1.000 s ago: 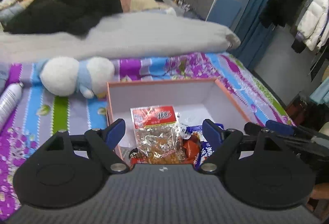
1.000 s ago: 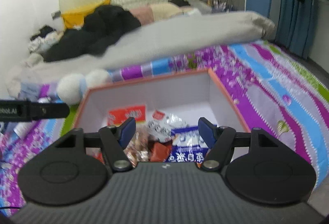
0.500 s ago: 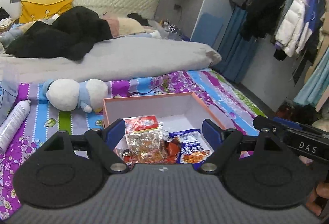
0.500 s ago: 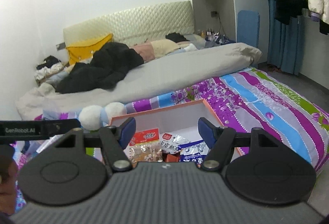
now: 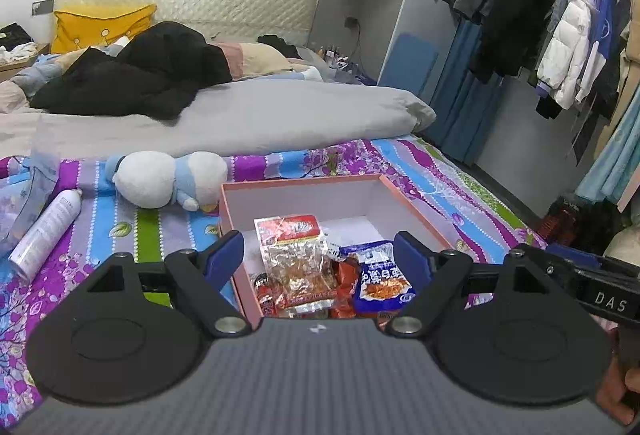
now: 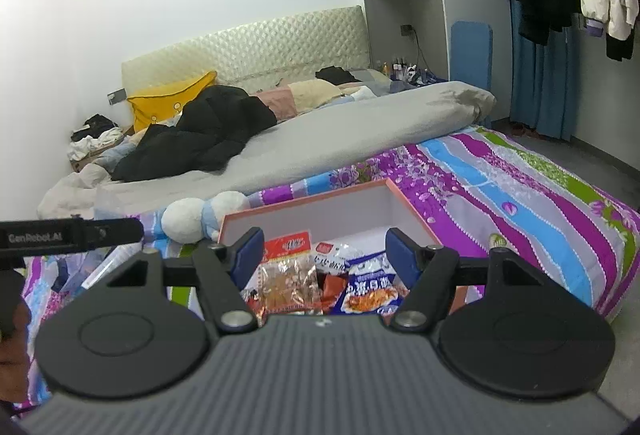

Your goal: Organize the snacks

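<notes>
The bed [image 5: 440,191] bears a box [image 5: 416,211] (pink-rimmed), plush toy [image 5: 160,179], spray can [image 5: 48,231].

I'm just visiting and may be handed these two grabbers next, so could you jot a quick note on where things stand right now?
Left gripper: jaws open, nothing in them, hovering short of the box.
Right gripper: jaws open, nothing in them, also short of the box.
Snacks: the red-topped clear packet, the blue packet and some orange-red packets all lie inside the pink-edged box on the striped bedspread.
Done: the snacks in view are in the box.
Left: no snack shows outside it; perhaps tidy them.
</notes>
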`<state>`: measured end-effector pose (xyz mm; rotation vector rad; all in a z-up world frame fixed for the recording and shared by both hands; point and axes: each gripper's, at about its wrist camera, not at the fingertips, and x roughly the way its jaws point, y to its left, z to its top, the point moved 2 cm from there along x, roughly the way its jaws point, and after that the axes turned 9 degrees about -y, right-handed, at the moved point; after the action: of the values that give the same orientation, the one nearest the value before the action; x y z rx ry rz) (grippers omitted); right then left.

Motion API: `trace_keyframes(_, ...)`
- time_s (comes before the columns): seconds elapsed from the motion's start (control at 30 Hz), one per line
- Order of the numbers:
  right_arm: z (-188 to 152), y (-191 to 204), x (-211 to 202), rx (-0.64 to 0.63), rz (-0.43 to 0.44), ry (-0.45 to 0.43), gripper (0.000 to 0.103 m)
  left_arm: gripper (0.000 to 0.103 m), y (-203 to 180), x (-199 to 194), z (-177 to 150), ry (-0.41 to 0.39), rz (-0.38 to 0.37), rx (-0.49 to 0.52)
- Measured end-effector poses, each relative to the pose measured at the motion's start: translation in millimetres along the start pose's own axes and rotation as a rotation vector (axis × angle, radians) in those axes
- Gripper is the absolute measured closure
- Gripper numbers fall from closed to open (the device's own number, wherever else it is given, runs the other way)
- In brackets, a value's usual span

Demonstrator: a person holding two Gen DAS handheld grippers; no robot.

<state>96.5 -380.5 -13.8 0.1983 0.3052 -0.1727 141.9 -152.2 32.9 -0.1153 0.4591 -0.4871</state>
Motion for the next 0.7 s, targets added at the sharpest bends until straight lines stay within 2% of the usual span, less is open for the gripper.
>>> trace_keyframes(0.43, -28.2, 0.7, 1.3, -0.017, -0.002, 0.046, 0.034, 0.018, -0.9, 4.9, -30.2, 0.049, 0.031, -0.005)
trace_keyframes(0.7, -35.9, -2.9, 6.8, -0.009, -0.01, 0.069, 0.034, 0.018, 7.7, 11.8, -36.6, 0.067, 0.053, -0.012)
